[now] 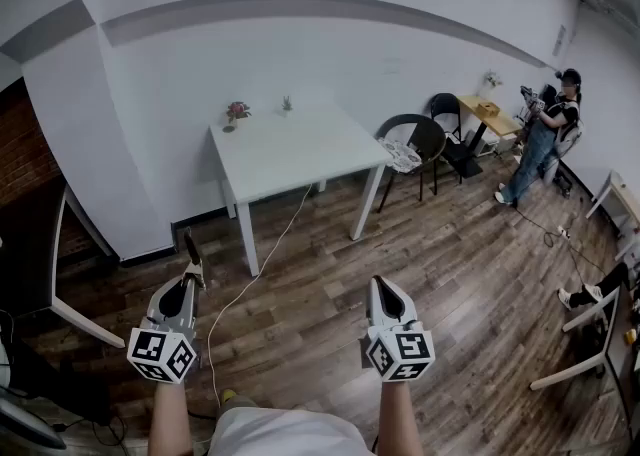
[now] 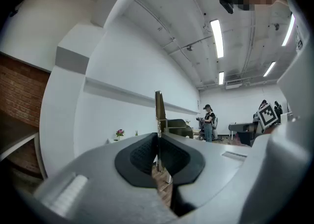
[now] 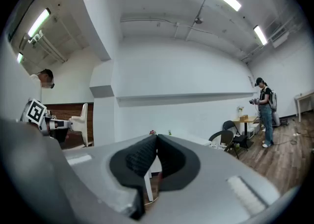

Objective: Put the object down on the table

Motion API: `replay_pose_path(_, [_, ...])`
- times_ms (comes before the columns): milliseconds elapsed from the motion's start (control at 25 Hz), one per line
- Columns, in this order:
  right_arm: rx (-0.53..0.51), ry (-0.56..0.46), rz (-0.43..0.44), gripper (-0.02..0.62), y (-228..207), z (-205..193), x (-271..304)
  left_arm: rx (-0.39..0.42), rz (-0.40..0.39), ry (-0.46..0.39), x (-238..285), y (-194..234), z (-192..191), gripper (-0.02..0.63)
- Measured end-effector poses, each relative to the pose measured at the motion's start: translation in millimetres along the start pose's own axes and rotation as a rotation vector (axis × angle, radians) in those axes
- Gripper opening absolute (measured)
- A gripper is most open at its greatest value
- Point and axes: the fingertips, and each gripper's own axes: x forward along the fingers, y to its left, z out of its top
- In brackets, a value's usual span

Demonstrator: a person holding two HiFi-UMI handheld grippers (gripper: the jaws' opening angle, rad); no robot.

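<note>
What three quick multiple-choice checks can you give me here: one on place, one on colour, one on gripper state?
1. Where on the table do the flowers stand?
A. near right corner
B. far left corner
C. middle

2. What colour is the table?
A. white
B. black
C. red

3. How is the left gripper?
A. wide open, empty
B. shut, empty
C. shut on a thin strip

Answers:
1 B: in the head view the flowers stand at the far left corner of the table.
2 A: its top and legs are white.
3 C: in the left gripper view the left gripper has its jaws closed on the strip, which sticks out upright past them.
</note>
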Motion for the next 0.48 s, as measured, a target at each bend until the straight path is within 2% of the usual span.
replay_pose_path(480, [0.019, 0.001, 0.002, 0.003, 1.4, -3.8, 9.0, 0.002, 0.0, 0.005, 5.6, -1.7, -3.0, 0.009])
